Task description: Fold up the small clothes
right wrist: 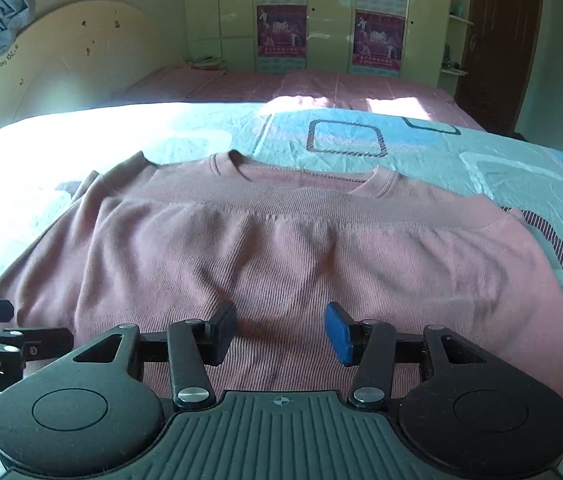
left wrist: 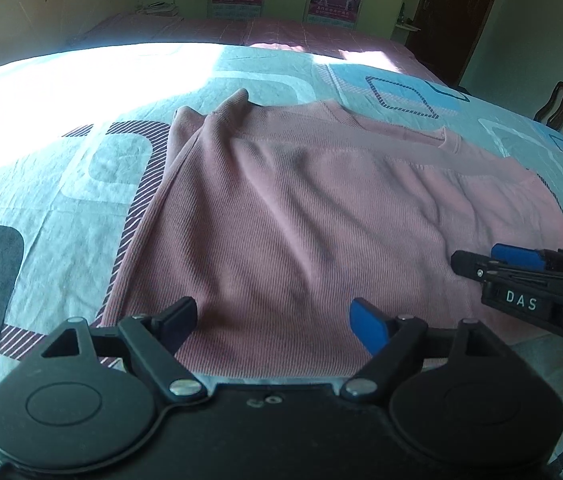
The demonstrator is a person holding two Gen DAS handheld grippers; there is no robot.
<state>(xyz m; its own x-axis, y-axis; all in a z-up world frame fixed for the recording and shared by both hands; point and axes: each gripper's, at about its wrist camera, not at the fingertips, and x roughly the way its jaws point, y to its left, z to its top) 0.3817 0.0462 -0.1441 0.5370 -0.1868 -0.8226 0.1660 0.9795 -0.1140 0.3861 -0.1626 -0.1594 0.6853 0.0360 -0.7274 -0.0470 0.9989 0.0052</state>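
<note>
We have a pink ribbed sweater [right wrist: 281,248] lying flat on the patterned bedsheet [right wrist: 421,148], already folded once so that its lower band lies across the chest just below the neckline, which faces away from us. Our left gripper [left wrist: 277,320] hangs over the near edge on the left part of the garment, jaws spread wide with nothing between them; our right gripper [right wrist: 279,332] sits likewise over the near fold on the right part, jaws released and empty. In the left wrist view the right tool reaches in from the side, close to the fabric. We judge the step in hand to be taking the near edge for another fold. To do it well, we should lower both tools until the lower finger slides under all layers of the doubled cloth, pinch at matching points either side of the middle, and lift evenly so the ribbed knit does not sag or skew. A sleeve sticks out at the far left corner; it may need tucking first. Beyond the sheet lie a pink bed cover [right wrist: 301,84] and a wardrobe with posters [right wrist: 281,32].
</note>
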